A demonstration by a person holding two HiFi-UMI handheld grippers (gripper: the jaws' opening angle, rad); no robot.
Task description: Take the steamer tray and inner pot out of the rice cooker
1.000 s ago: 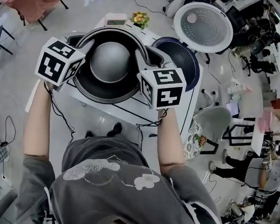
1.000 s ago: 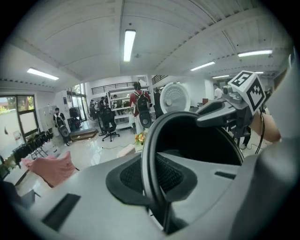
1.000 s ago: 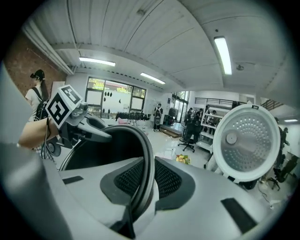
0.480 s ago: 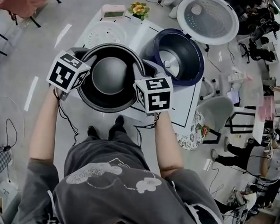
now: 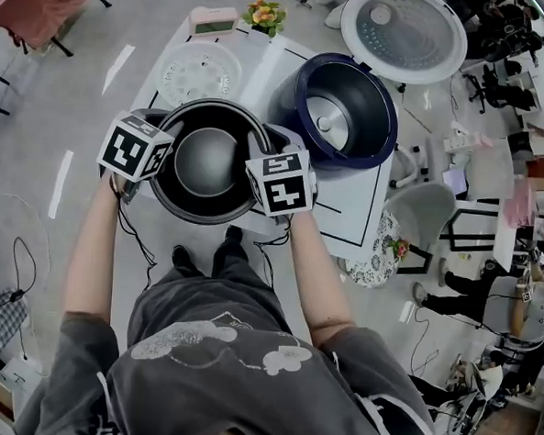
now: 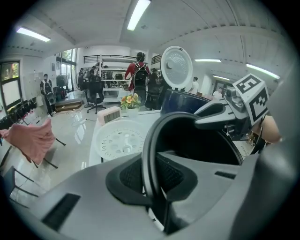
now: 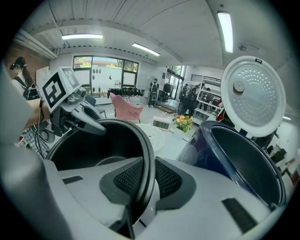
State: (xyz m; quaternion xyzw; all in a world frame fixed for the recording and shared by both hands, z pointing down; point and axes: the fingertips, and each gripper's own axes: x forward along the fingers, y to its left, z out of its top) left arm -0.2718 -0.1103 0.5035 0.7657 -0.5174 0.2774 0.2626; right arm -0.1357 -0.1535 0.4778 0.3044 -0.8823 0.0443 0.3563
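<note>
You hold the inner pot [image 5: 207, 160] by its rim with both grippers, beside the rice cooker [image 5: 345, 111].

Your left gripper [image 6: 151, 174] has its jaws nearly closed, the pads pressing on the pot's rim at its left side. Your right gripper [image 7: 143, 180] clamps the rim the same way at the opposite side. The pot is upright over the near edge of the table [image 5: 263, 69]; I cannot tell if it touches it. The steamer tray [image 5: 200, 72] lies flat on the table just behind the pot. The cooker is open.
</note>
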